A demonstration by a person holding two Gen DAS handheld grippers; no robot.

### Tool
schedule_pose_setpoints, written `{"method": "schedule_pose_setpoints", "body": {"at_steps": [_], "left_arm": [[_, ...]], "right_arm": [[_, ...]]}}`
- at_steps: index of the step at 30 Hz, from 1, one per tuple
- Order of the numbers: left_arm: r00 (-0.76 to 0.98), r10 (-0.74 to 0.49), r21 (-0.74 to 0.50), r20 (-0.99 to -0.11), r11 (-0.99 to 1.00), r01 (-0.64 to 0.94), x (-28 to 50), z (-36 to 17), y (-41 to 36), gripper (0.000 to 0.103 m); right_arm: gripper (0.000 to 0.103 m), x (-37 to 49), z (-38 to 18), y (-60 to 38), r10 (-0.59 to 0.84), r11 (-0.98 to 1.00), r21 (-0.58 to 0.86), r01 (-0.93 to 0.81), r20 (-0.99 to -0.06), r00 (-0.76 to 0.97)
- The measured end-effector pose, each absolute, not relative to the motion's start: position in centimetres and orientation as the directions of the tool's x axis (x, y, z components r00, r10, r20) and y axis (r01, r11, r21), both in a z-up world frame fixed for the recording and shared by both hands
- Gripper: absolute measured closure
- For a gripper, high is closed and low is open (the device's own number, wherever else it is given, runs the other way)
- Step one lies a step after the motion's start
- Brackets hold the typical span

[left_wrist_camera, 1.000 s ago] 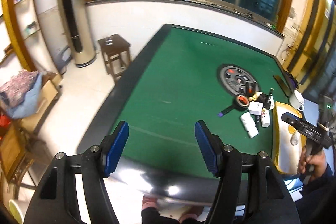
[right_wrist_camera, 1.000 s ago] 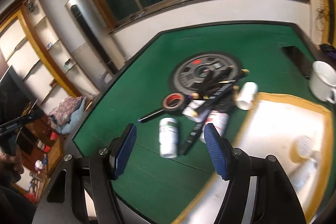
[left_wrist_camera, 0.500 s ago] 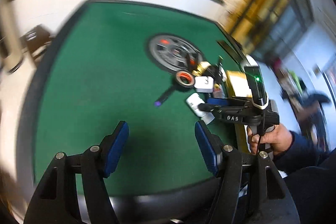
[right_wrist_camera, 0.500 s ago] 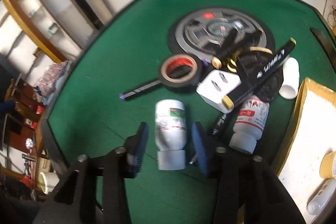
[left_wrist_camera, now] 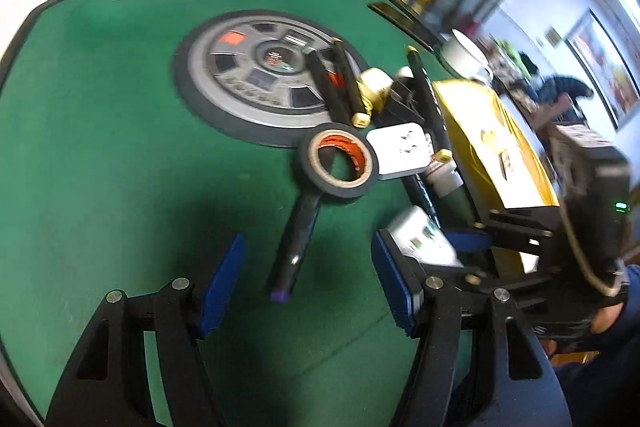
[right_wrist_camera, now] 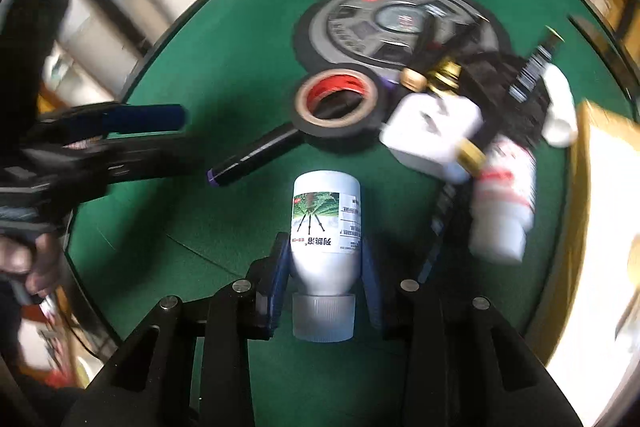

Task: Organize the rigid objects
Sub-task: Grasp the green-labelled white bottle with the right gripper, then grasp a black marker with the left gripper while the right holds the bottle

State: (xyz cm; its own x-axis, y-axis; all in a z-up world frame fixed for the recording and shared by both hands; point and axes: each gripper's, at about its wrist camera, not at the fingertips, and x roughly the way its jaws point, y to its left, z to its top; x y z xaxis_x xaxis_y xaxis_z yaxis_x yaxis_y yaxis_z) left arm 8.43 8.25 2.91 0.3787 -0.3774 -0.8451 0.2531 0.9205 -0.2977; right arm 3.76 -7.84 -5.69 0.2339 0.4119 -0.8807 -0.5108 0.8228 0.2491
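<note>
A white bottle (right_wrist_camera: 326, 223) with a green picture label lies on the green table (right_wrist_camera: 248, 39), cap toward me. My right gripper (right_wrist_camera: 324, 267) is closing on it, and both blue pads sit against its sides. The same bottle (left_wrist_camera: 420, 239) shows in the left wrist view, partly behind my left finger. My left gripper (left_wrist_camera: 308, 283) hangs open over a black marker (left_wrist_camera: 296, 239) with a purple end, without touching it. From the right wrist view, the left gripper (right_wrist_camera: 180, 133) comes in from the left.
Behind the bottle lies a pile: black tape roll (right_wrist_camera: 340, 129), white plug adapter (right_wrist_camera: 432, 131), red-labelled white bottle (right_wrist_camera: 504, 211), several black markers. A round grey panel (left_wrist_camera: 248, 75) is set in the table. A yellow-edged tray (left_wrist_camera: 480, 147) and a white mug (left_wrist_camera: 464, 55) stand at the right.
My left gripper has swung right and down from the table's near edge to the marker. My right gripper has dropped onto the white bottle and its jaws have narrowed around it.
</note>
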Motion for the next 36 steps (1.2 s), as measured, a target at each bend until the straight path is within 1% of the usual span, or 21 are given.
{"method": "schedule_pose_setpoints", "body": {"at_steps": [5, 7, 8, 9, 10, 11, 15, 21, 24, 29, 31, 34, 35, 36], "left_arm": [[0.348, -0.314, -0.218, -0.883, 0.932, 0.288, 10.3, 0.7, 7.0, 0.039], [0.354, -0.286, -0.172, -0.89, 0.931, 0.321, 10.8, 0.3, 6.0, 0.052], [0.366, -0.277, -0.152, -0.889, 0.93, 0.333, 10.9, 0.2, 5.6, 0.061], [0.387, -0.252, -0.118, -0.887, 0.934, 0.337, 11.0, 0.2, 5.2, 0.074], [0.397, -0.238, -0.102, -0.886, 0.937, 0.334, 11.0, 0.3, 5.1, 0.079], [0.39, -0.252, -0.123, -0.886, 0.937, 0.328, 10.9, 0.3, 5.2, 0.087], [0.387, -0.262, -0.153, -0.884, 0.945, 0.29, 9.2, 0.4, 6.3, 0.088], [0.372, -0.28, -0.198, -0.885, 0.95, 0.243, 1.4, 0.4, 8.6, 0.089], [0.391, -0.263, -0.183, -0.882, 0.956, 0.231, -1.4, 0.5, 8.9, 0.088], [0.382, -0.238, -0.151, -0.893, 0.958, 0.244, -0.2, 0.5, 7.6, 0.088], [0.389, -0.2, -0.111, -0.899, 0.965, 0.239, 0.6, 0.8, 7.3, 0.088], [0.412, -0.228, -0.139, -0.882, 0.962, 0.235, 1.7, 1.7, 7.5, 0.087], [0.416, -0.237, -0.146, -0.878, 0.96, 0.238, 2.2, 2.0, 7.5, 0.082], [0.412, -0.248, -0.153, -0.877, 0.956, 0.249, 3.0, 2.1, 7.3, 0.071]], "right_arm": [[0.072, 1.2, -4.6, -9.3, 0.394, 0.847, 0.233, -0.479, -0.878, 0.271], [0.072, 0.4, -4.3, -9.9, 0.392, 0.857, 0.234, -0.46, -0.875, 0.284], [0.072, 0.0, -4.2, -10.1, 0.386, 0.862, 0.231, -0.451, -0.875, 0.29], [0.072, -0.3, -4.1, -10.5, 0.379, 0.869, 0.227, -0.441, -0.877, 0.296], [0.072, -0.4, -4.0, -10.9, 0.374, 0.875, 0.225, -0.429, -0.877, 0.301], [0.072, -0.7, -3.8, -11.5, 0.368, 0.883, 0.225, -0.412, -0.877, 0.31], [0.072, -1.3, -3.6, -12.4, 0.37, 0.893, 0.237, -0.383, -0.87, 0.326], [0.072, -1.7, -4.2, -10.8, 0.384, 0.876, 0.238, -0.419, -0.871, 0.308], [0.072, -1.7, -5.2, -9.6, 0.368, 0.87, 0.22, -0.441, -0.884, 0.286], [0.072, -1.3, -6.8, -8.2, 0.339, 0.875, 0.197, -0.441, -0.901, 0.271], [0.072, -1.1, -6.7, -7.9, 0.329, 0.878, 0.187, -0.44, -0.904, 0.272], [0.072, -1.0, -6.6, -8.1, 0.321, 0.887, 0.19, -0.421, -0.908, 0.268], [0.072, -1.1, -6.6, -8.1, 0.321, 0.888, 0.19, -0.419, -0.909, 0.267], [0.072, -1.2, -6.6, -8.2, 0.321, 0.888, 0.19, -0.419, -0.908, 0.268]]}}
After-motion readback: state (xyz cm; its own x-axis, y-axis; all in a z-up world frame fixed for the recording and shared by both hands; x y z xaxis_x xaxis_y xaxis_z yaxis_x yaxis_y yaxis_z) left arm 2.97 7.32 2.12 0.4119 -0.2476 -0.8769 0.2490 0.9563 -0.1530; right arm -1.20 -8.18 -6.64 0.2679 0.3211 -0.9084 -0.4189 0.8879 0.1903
